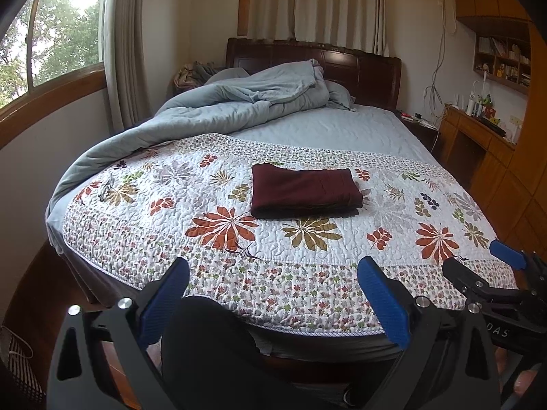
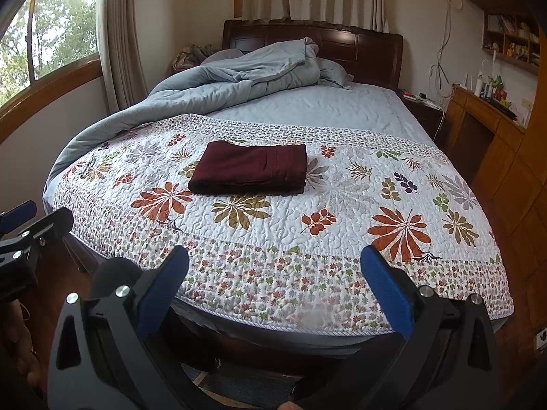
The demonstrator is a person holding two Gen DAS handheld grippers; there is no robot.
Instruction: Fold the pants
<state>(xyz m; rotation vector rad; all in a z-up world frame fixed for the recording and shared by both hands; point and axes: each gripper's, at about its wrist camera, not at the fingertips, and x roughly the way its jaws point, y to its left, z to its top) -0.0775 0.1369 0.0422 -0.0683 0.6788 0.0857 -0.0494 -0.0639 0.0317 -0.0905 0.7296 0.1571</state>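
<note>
Dark maroon pants (image 1: 304,191) (image 2: 251,167) lie folded into a flat rectangle on the floral quilt (image 1: 205,256) (image 2: 342,198), near the middle of the bed. My left gripper (image 1: 273,302) is open and empty, held back at the foot of the bed, well short of the pants. My right gripper (image 2: 275,294) is also open and empty, likewise at the bed's foot edge. The right gripper (image 1: 489,266) shows at the right edge of the left wrist view; the left gripper (image 2: 24,222) shows at the left edge of the right wrist view.
A rumpled grey-blue duvet (image 1: 239,102) is piled toward the dark wooden headboard (image 1: 362,68). A window (image 1: 44,41) and curtains are on the left. A wooden desk (image 1: 478,136) and shelves stand on the right. A person's dark-clothed leg (image 1: 205,352) is below the left gripper.
</note>
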